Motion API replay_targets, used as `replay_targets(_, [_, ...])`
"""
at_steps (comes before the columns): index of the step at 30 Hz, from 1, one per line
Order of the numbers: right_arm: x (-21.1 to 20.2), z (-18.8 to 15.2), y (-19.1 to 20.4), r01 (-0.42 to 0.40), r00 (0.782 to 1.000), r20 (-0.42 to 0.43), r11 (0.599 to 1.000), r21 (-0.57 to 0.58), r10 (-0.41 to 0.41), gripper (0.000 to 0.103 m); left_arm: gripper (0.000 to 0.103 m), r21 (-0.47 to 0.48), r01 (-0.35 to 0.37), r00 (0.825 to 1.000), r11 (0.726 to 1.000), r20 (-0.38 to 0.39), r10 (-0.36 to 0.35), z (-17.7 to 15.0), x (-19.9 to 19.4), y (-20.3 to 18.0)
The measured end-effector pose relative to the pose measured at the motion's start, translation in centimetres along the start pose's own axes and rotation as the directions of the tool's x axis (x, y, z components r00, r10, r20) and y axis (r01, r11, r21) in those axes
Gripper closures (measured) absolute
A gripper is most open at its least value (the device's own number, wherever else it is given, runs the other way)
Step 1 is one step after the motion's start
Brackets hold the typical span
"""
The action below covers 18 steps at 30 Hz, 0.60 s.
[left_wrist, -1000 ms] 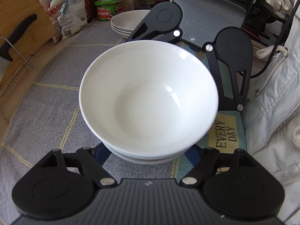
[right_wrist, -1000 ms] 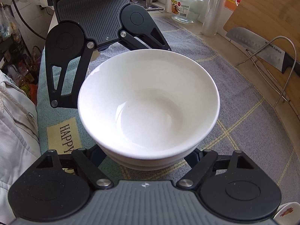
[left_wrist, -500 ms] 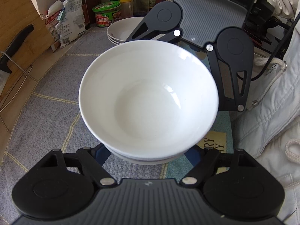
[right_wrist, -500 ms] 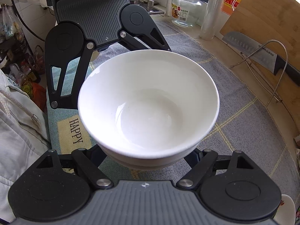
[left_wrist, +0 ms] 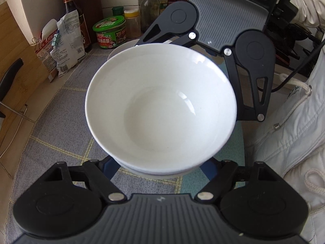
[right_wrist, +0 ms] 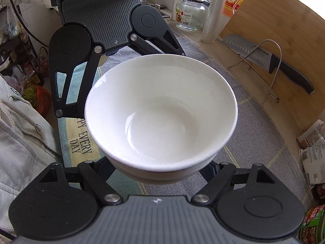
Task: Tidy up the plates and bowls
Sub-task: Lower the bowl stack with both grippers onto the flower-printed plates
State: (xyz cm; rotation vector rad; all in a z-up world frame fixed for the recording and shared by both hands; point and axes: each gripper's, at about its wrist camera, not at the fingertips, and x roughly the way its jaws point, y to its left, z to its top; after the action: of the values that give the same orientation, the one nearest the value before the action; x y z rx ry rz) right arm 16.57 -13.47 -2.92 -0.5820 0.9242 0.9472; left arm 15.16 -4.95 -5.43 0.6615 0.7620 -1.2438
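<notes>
Nesting white bowls [left_wrist: 160, 109] – empty – gripped between both grippers' jaws, above mat [left_wrist: 61, 109]

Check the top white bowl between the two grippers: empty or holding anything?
Empty. The top bowl sits upright, and both wrist views show its bare, glossy white inside down to the bottom, with only light reflections. It is nested in another bowl.
</notes>
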Motion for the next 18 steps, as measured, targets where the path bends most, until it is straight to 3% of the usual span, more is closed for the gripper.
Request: replay_targets(18, [-6.2,-7.9,-6.1,0.105,0.994,0.0,0.993,0.051,-0.105,0.015,0.021,0.11,0.015,0.999,0.994,0.032,-0.019,10.0,6.4,0.8])
